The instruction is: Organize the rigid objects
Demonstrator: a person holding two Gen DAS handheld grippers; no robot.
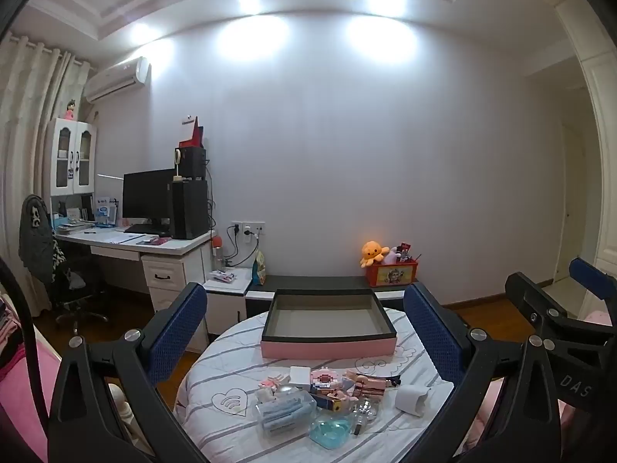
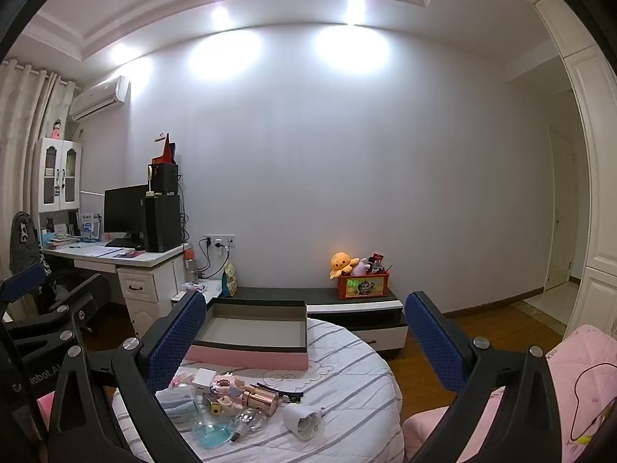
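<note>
Overhead, both tongs (image 1: 304, 335) (image 2: 304, 339) level, spread wide above the cluttered round table (image 1: 216, 416).

Both wrist fisheyes look forward from above the near edge of the round table (image 1: 216, 378) toward the far wall; they share the pink-sided tray (image 1: 327, 345) (image 2: 250, 359), the right view offset rightward.

Quilted striped cloth covers the table (image 1: 385, 436). The box (image 1: 327, 347) looks like matt card. The rose-gold tube (image 2: 260, 401) gleams, glossy metal.
</note>
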